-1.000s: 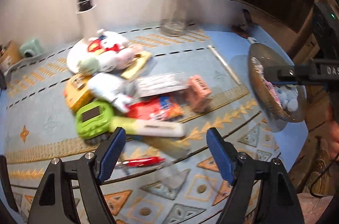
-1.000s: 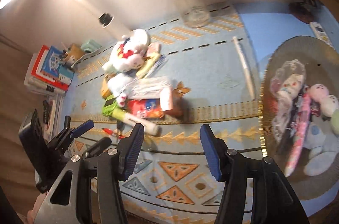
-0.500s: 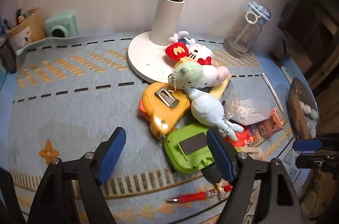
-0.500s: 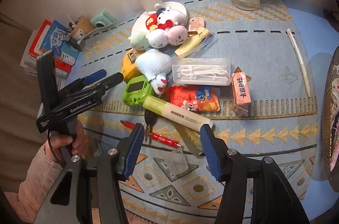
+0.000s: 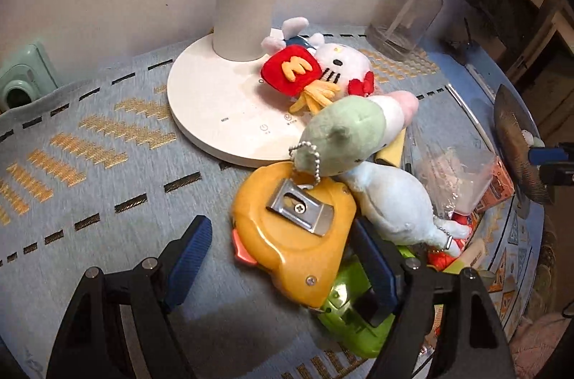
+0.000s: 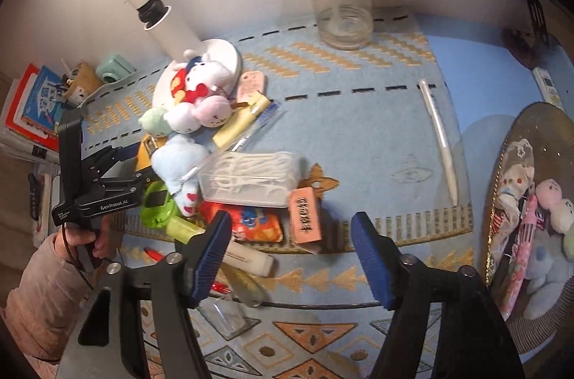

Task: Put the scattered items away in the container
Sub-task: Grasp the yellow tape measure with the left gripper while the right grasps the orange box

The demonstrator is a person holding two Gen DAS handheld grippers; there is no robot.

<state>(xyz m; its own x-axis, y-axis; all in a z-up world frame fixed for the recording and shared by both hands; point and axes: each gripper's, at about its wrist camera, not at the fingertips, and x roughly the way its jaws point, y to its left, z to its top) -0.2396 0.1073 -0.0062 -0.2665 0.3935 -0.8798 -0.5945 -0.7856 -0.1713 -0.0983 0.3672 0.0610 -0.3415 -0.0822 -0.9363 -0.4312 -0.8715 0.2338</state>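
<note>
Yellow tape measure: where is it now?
In the left wrist view, the yellow tape measure lies between the open left claw, before the lamp base.

**Colours on the cluttered surface**

The cloth (image 6: 358,113) is pale blue with gold chevrons, black dashes and orange-grey triangles. At its nine o'clock side sits the pile — an orange-yellow tape measure (image 5: 297,235), a lime-green gadget (image 5: 351,310), a white cat plush (image 5: 337,63) with a red patch and yellow "M", a mint-green plush (image 5: 340,131), a pale-blue plush (image 5: 394,203). The lamp base (image 5: 215,106) is white. A pink eraser (image 6: 305,215) and an orange-red packet (image 6: 254,223) lie nearby. Blue pads line the black fingers (image 6: 211,253).
</note>
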